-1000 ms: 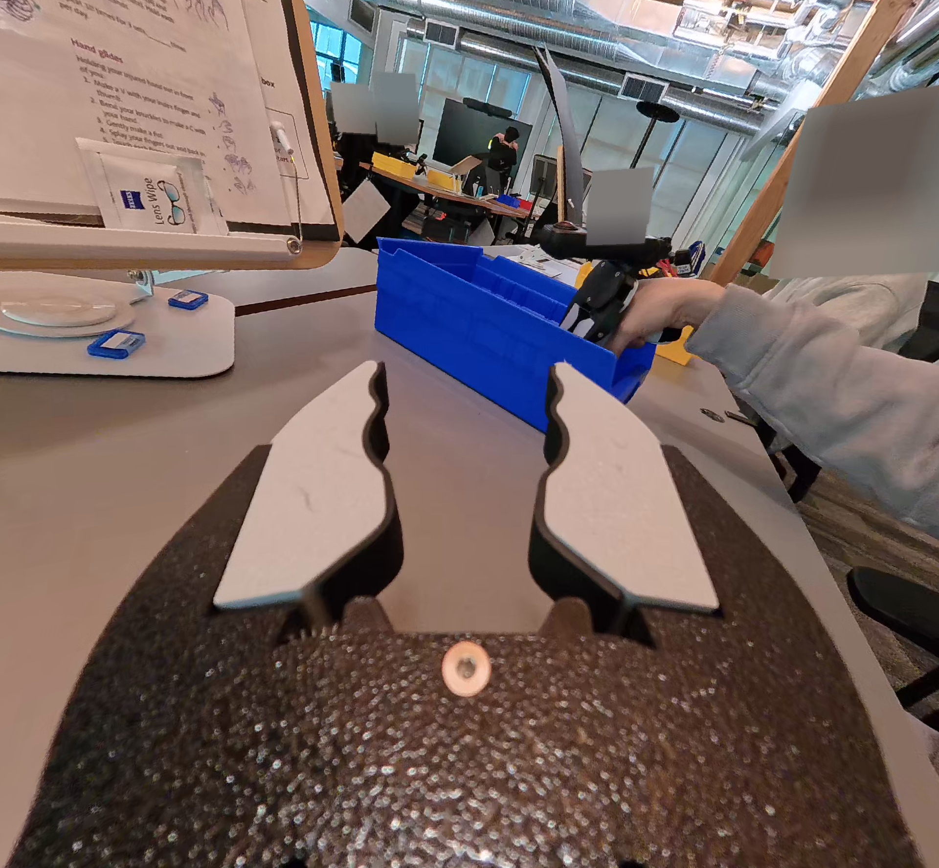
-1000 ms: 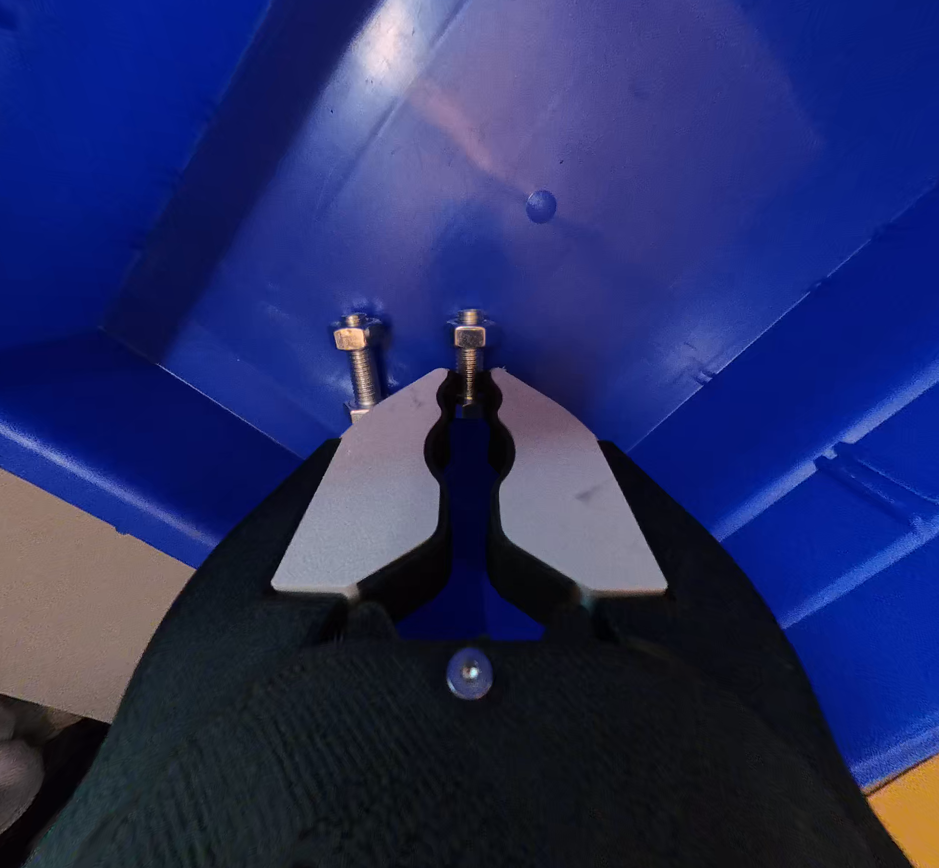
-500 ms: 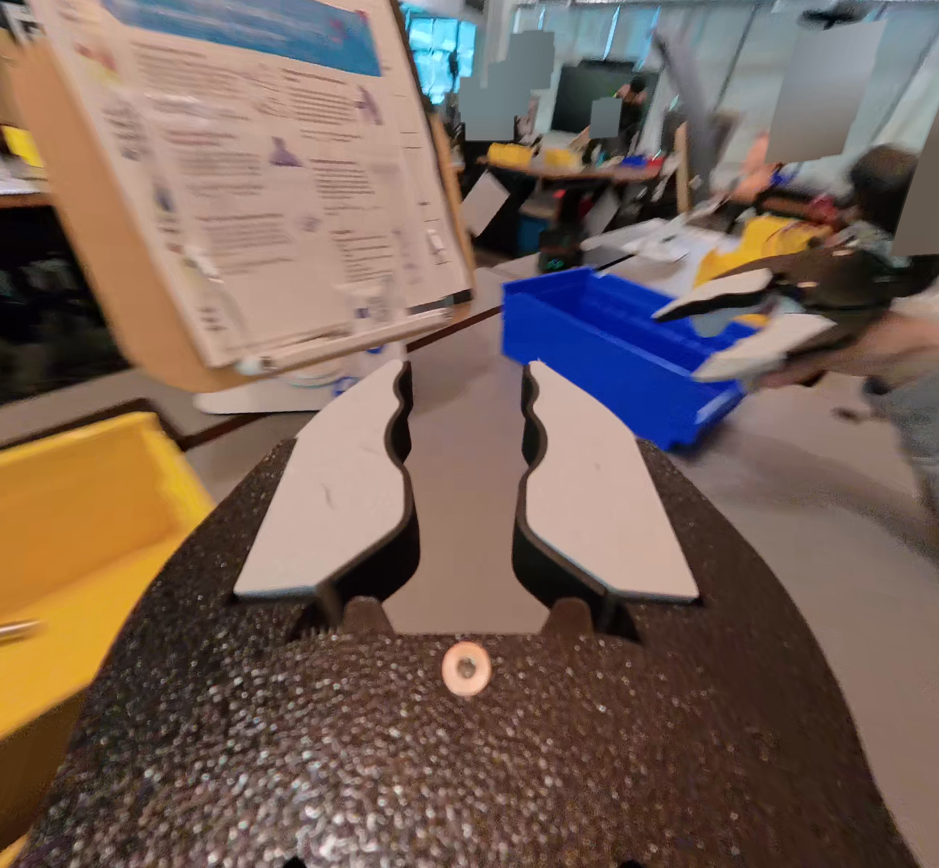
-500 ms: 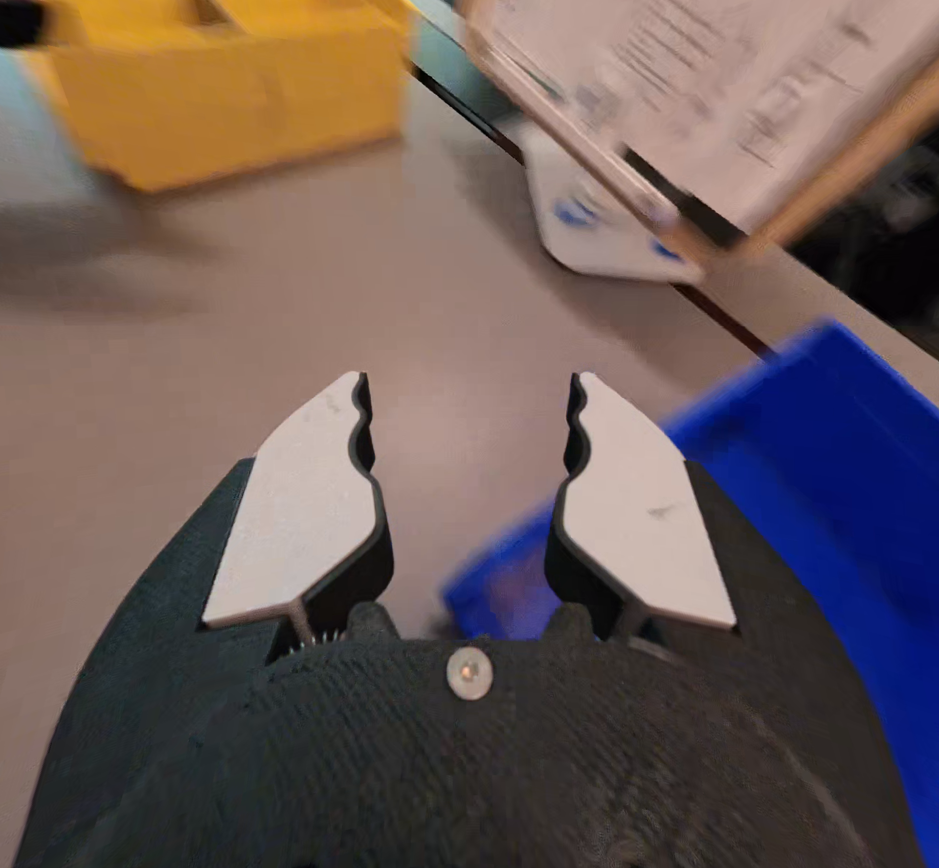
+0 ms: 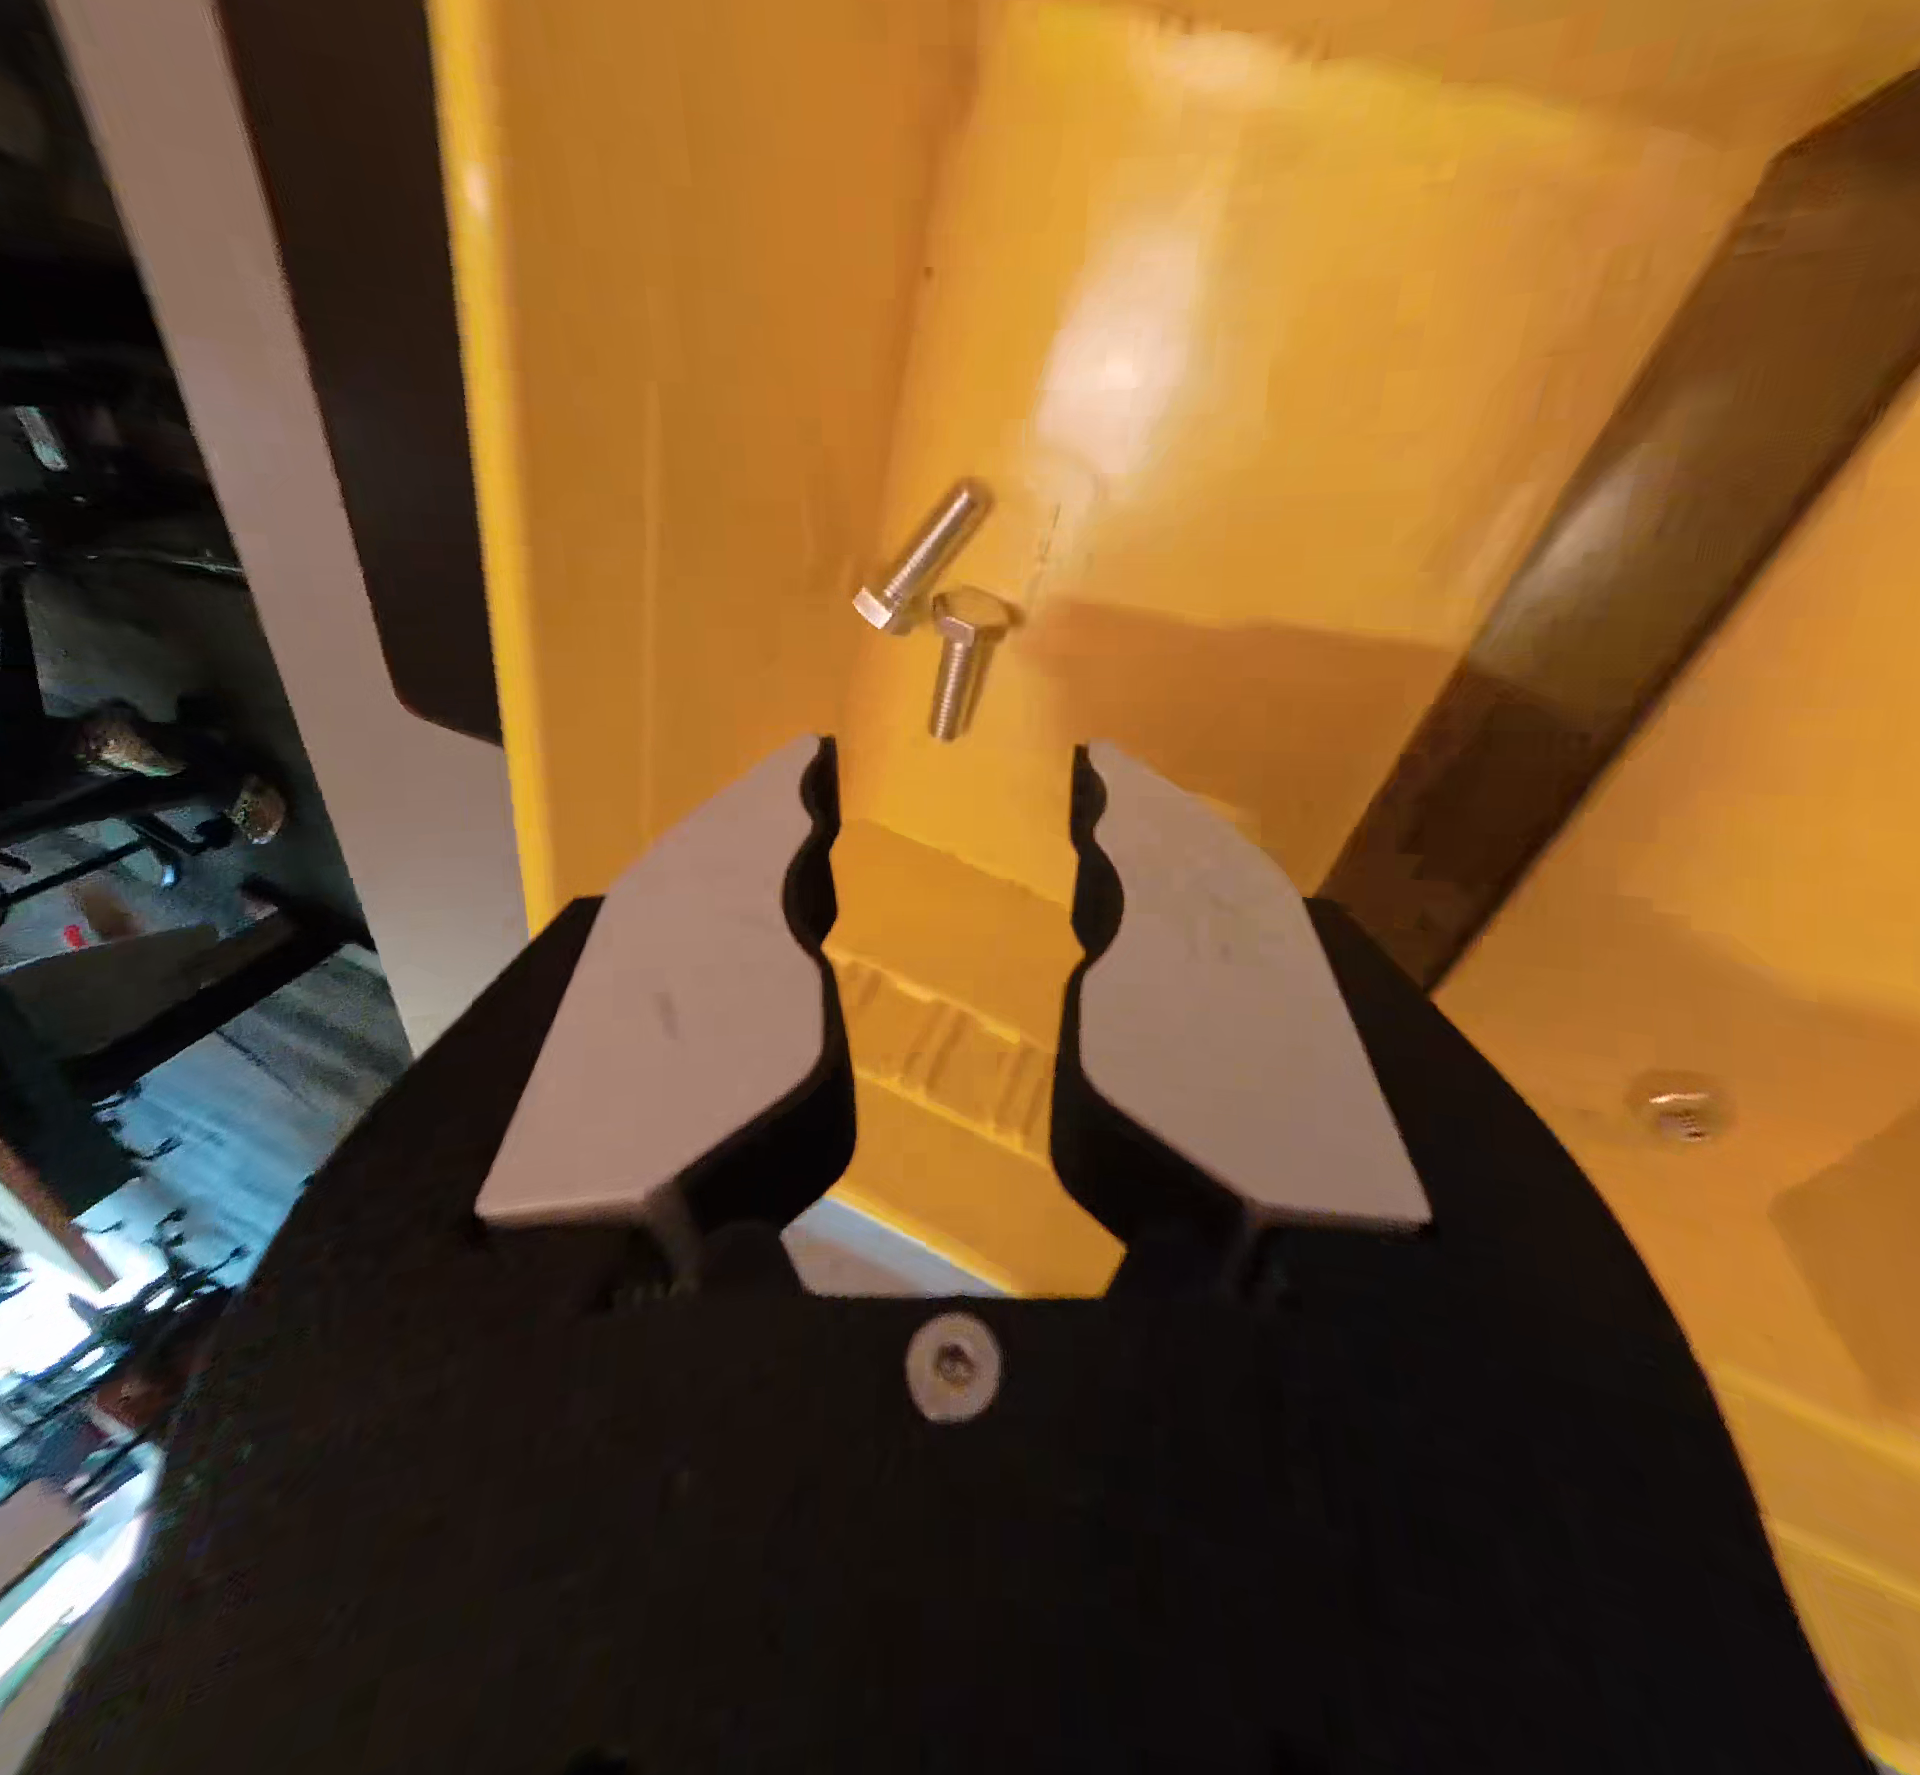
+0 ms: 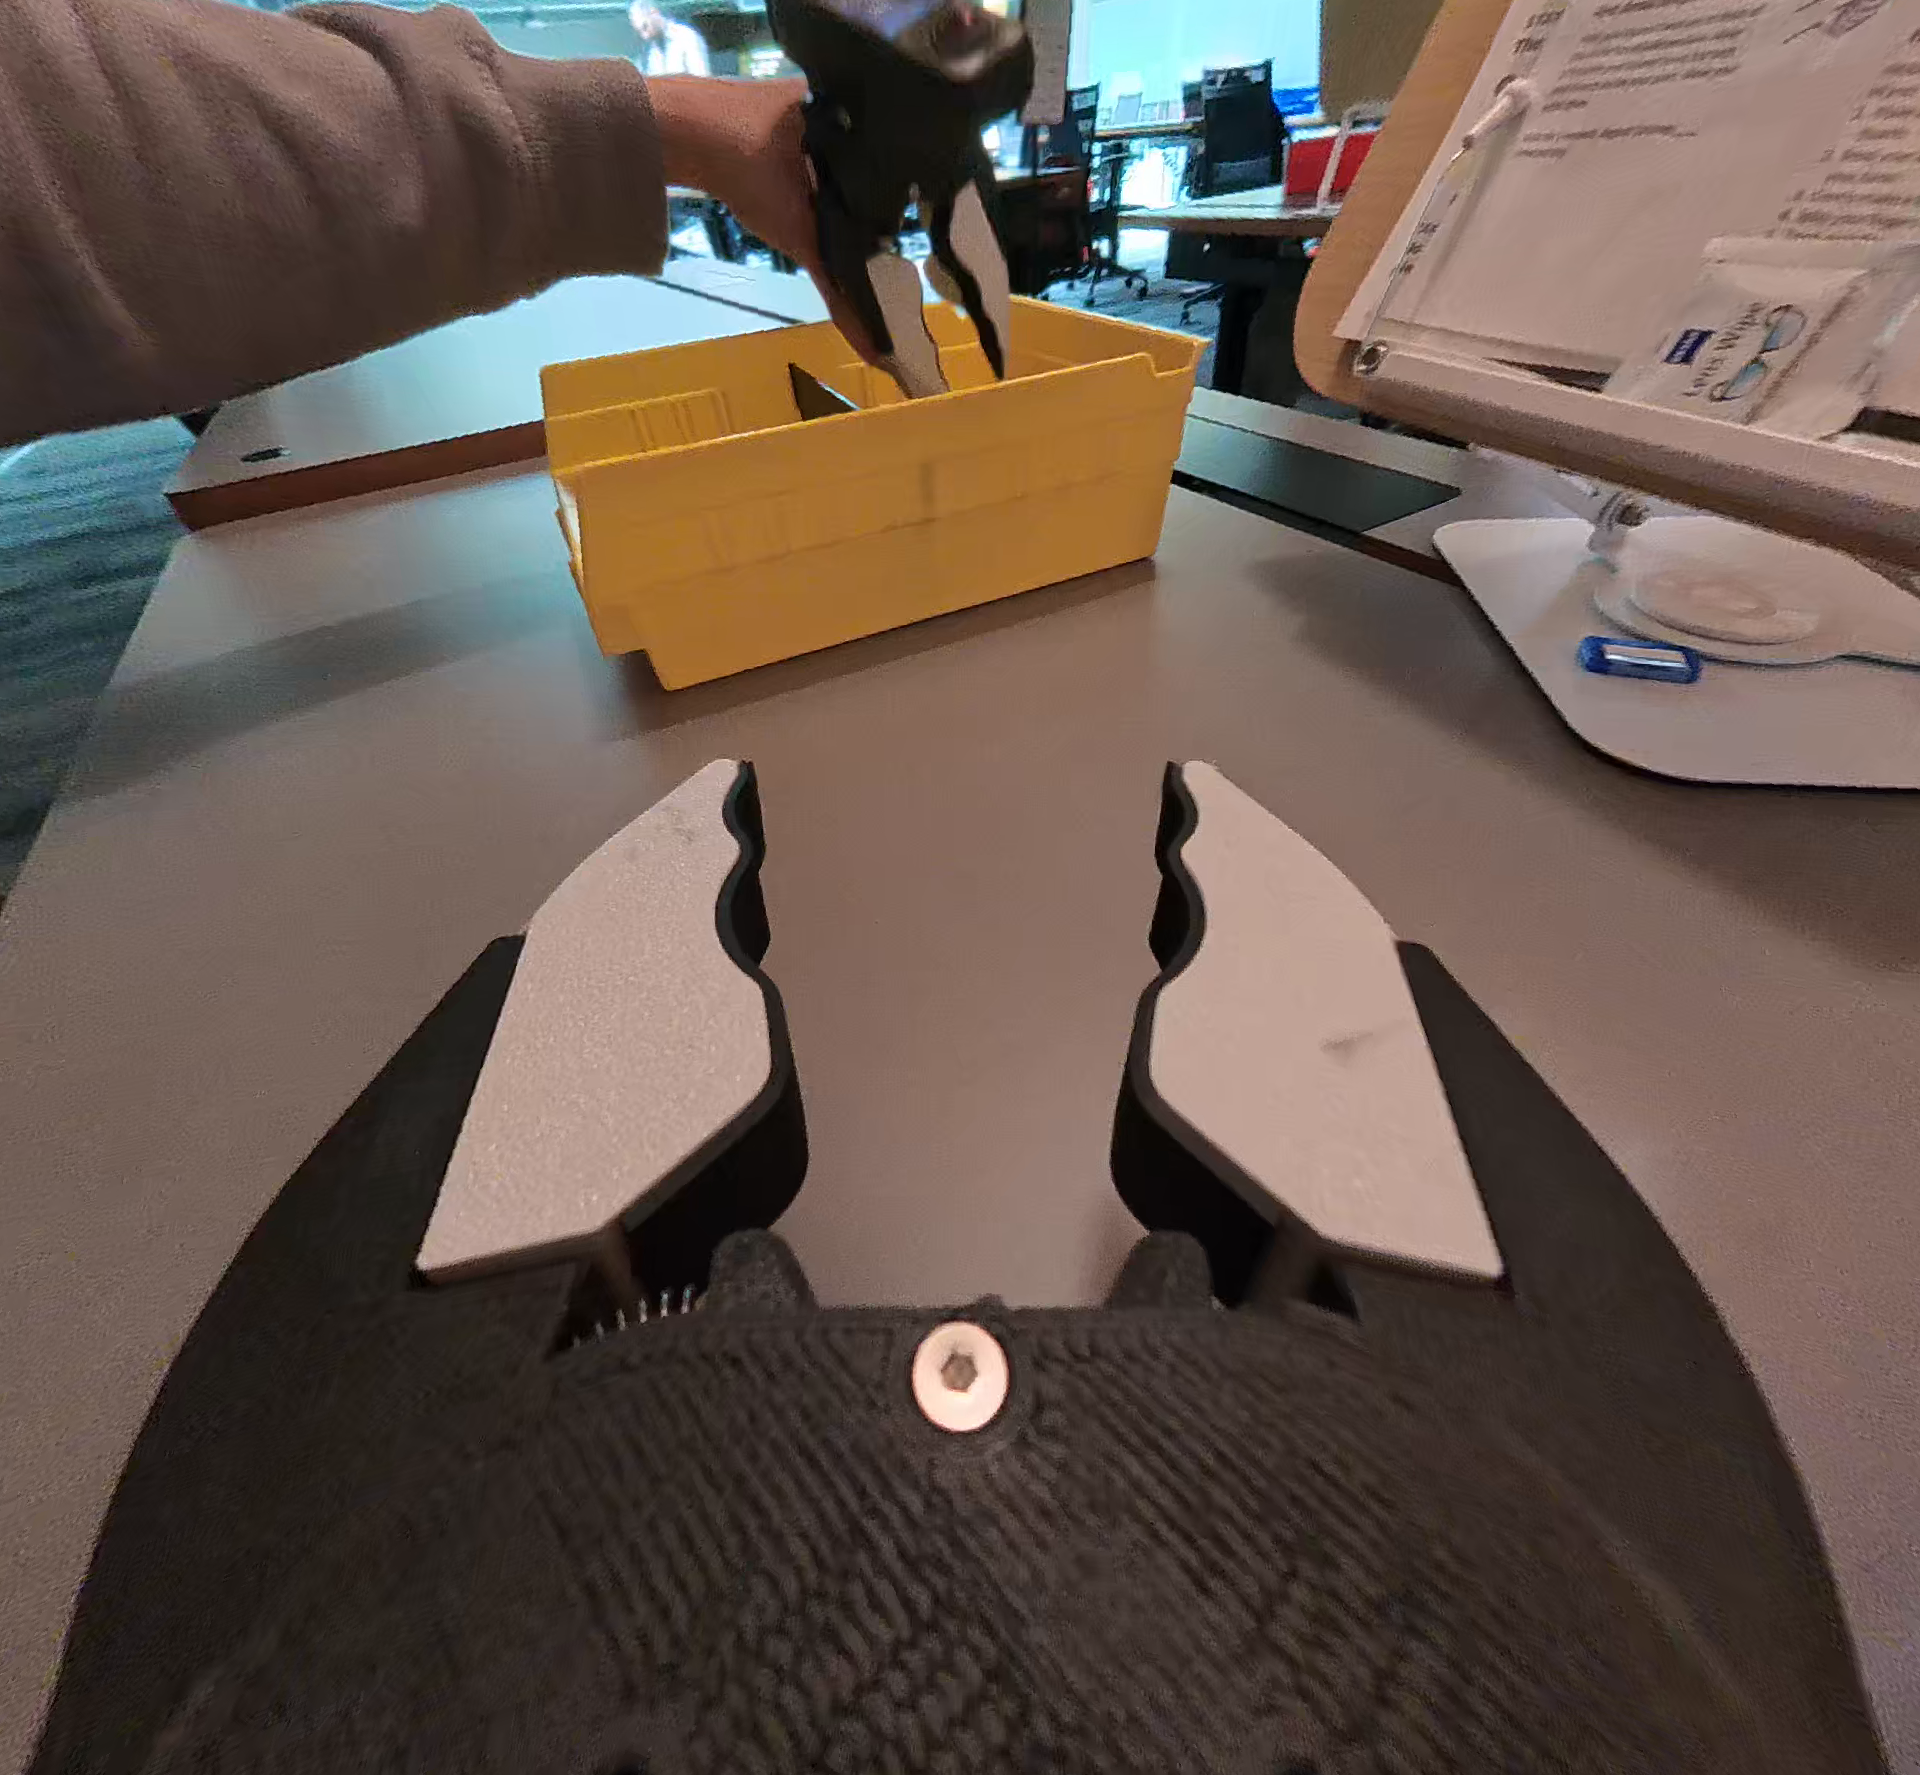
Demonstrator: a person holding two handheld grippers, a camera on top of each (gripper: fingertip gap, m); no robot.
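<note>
Left gripper (image 5: 951, 759) agape, bare, inside yellow bin (image 5: 1299, 291), two hex bolts (image 5: 940, 608) just beyond fingertips; right gripper (image 6: 961, 780) wide, bare, over grey table (image 6: 935, 686).

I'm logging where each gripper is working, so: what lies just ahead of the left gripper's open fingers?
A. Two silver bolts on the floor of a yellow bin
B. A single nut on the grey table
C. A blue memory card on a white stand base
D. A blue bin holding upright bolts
A: in the left wrist view the open left gripper points into the yellow bin, where two silver bolts lie just beyond its fingers, untouched.
</note>
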